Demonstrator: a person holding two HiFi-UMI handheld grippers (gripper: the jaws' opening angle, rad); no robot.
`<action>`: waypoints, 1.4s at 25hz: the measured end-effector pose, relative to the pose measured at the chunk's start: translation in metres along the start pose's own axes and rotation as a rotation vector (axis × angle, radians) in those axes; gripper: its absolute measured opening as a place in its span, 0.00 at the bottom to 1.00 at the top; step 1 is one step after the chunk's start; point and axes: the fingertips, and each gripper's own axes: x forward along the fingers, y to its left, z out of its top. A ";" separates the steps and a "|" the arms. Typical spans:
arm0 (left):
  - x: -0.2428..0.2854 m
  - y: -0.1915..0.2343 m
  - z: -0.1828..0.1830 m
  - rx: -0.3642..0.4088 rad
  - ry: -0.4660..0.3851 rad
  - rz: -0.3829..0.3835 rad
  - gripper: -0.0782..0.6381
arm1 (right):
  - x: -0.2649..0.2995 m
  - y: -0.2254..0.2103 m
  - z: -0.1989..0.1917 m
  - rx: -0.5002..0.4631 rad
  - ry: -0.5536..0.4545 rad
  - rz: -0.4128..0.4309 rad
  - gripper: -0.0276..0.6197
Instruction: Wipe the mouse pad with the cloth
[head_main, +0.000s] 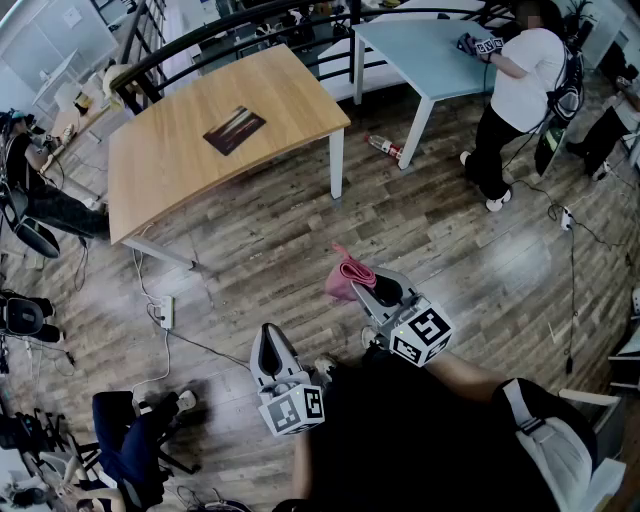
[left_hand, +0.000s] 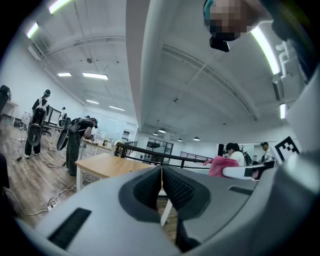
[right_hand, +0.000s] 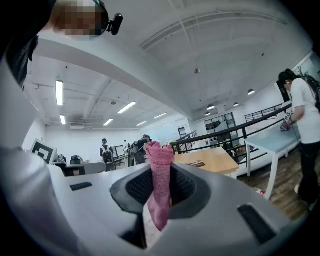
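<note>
Nearest the wearer, the left gripper (head_main: 268, 335) hangs over the wood floor (head_main: 270, 240), well short of the wooden desk (head_main: 190, 175) and off its near-right corner. Its fingers (left_hand: 145, 186) are pressed together, ribbed pads meeting in a thin seam, with nothing between them.

Just to the right of it, a little closer to the wooden desk, the right gripper (head_main: 357, 288) has its fingers (right_hand: 136, 187) clamped on the pink cloth (head_main: 345, 272). In the right gripper view the cloth (right_hand: 160, 167) stands up above the fingertips as a folded bunch, and a tail of it hangs down below the pads.

On the floor between the grippers and the wooden desk, a white power strip (head_main: 166, 311) lies near the desk's front-left leg, with cables trailing from it.

The mouse pad (head_main: 234, 130), a dark rectangle with a streaked print, lies flat on the wooden desk, towards the middle of its far half and turned at an angle to the edges. Nothing touches it.

Beyond the desk's right end, a bottle (head_main: 385, 147) lies on the floor. Farther that way stands a pale blue desk (head_main: 425, 60), and a person (head_main: 520, 85) in a white top leans over it. A dark railing (head_main: 230, 25) runs behind both desks.
</note>
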 end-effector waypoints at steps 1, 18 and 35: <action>0.002 -0.001 0.001 -0.003 -0.002 -0.002 0.15 | 0.000 -0.001 0.002 -0.005 0.000 -0.003 0.15; 0.018 -0.015 -0.005 -0.007 0.006 0.007 0.15 | -0.001 -0.018 0.006 -0.023 0.008 0.013 0.15; 0.052 -0.050 -0.015 0.007 -0.006 0.072 0.15 | 0.009 -0.066 0.021 -0.022 -0.009 0.095 0.15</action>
